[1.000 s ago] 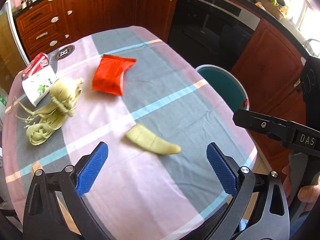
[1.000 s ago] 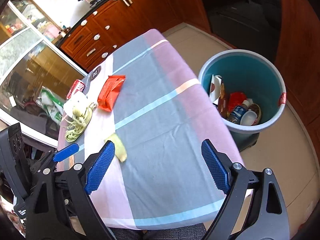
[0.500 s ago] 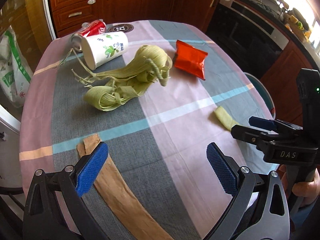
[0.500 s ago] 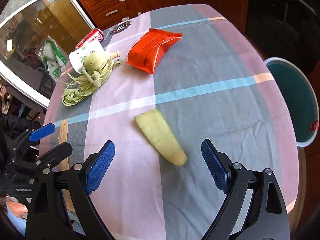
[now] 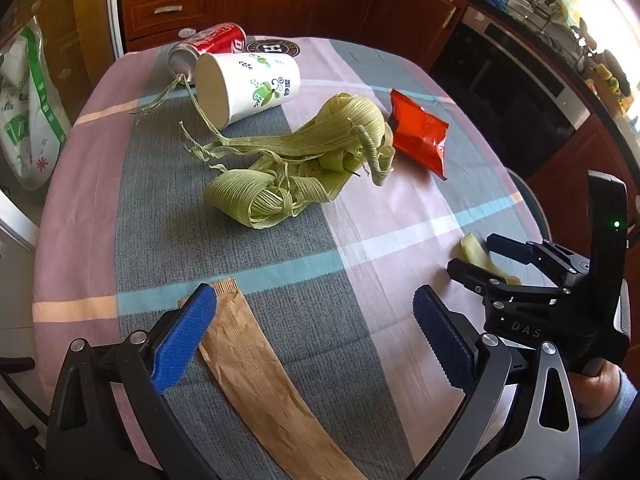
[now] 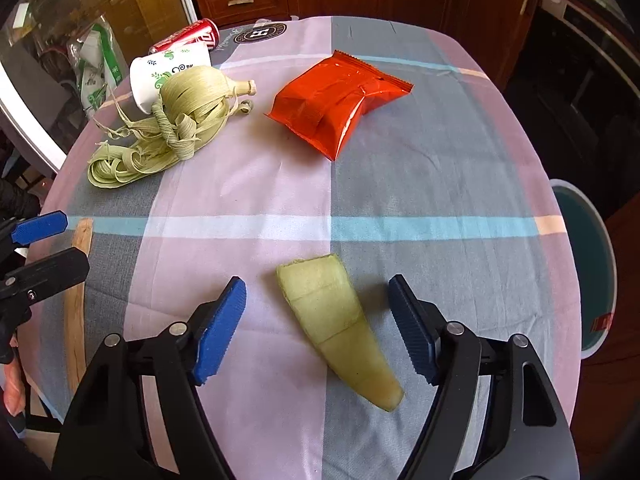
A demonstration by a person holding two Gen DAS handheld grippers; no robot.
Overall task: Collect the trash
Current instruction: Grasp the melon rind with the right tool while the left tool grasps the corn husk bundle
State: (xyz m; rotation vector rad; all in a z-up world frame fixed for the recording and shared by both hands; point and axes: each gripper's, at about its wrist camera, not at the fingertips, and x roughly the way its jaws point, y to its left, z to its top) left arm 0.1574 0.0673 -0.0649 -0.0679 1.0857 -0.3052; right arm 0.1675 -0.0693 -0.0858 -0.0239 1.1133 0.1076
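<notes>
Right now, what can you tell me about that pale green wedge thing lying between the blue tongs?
The pale green wedge looks like a piece of husk or peel, yellowish green and faintly ridged. It is wide and ragged at the far end and tapers to a rounded tip at the near end. It lies flat on the checked tablecloth, across a pink and a grey patch. The right tongs are closing around it, a blue pad on each side, neither pressing on it yet. Nothing else touches it.
</notes>
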